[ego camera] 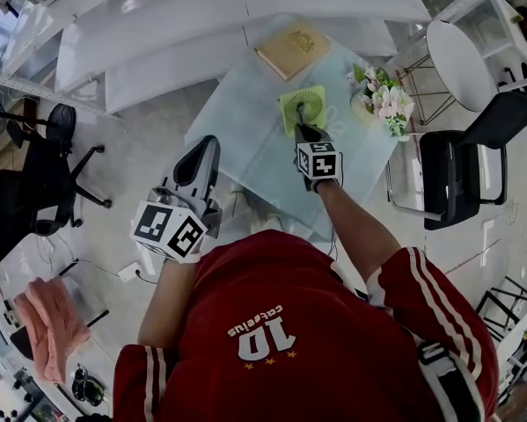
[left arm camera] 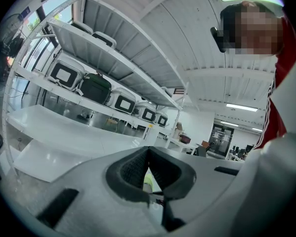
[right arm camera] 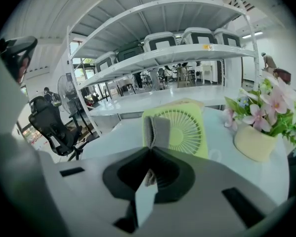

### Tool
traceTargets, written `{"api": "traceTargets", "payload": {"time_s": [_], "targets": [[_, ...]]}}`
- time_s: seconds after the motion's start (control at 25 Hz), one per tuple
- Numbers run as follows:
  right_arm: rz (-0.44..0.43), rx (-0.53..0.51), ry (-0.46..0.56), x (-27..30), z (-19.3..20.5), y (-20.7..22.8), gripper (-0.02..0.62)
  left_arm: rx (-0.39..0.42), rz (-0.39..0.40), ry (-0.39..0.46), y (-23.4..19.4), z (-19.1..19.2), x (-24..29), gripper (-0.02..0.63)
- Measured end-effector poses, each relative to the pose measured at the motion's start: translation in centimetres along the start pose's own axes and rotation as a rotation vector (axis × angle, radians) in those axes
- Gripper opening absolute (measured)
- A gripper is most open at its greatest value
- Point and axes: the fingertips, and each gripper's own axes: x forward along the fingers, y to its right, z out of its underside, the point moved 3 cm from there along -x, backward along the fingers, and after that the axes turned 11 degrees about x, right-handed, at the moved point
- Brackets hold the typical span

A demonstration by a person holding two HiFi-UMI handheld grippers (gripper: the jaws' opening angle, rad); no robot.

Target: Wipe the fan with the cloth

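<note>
Cloth (right arm camera: 156, 131), grey and folded, is pinched tight between the closed jaws of the right gripper (right arm camera: 148, 154), and its free end sticks up in front of the left part of the fan (right arm camera: 182, 130). I can't tell whether it actually touches the grille or sits just short of it. The green fan stands upright about mid-desk (ego camera: 245, 121), toward the far edge. A pot of flowers (right arm camera: 259, 132) sits beside it toward the far right corner, and a tan book (ego camera: 294, 49) lies at the far edge.

The left gripper (left arm camera: 148, 154) hangs off the near left corner, above the floor, with its jaws clenched together on nothing and aimed up at the shelving.

That is my worry. The fan looks light and nothing braces it, so a firm wipe from the front could tip it backward or shove it toward the flower pot. Only a narrow bit of the fold is gripped, so dragging across the ribbed grille might also pull the cloth loose.
</note>
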Motion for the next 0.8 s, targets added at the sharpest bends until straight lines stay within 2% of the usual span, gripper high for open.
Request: {"api": "traceTargets", "payload": {"time_s": [0.8], "targets": [[-0.039,-0.02,-0.026,0.9,0.8,-2.1,0.014,-0.011,-0.034,-0.003,-1.0,0.2,-0.9,0.003]]}}
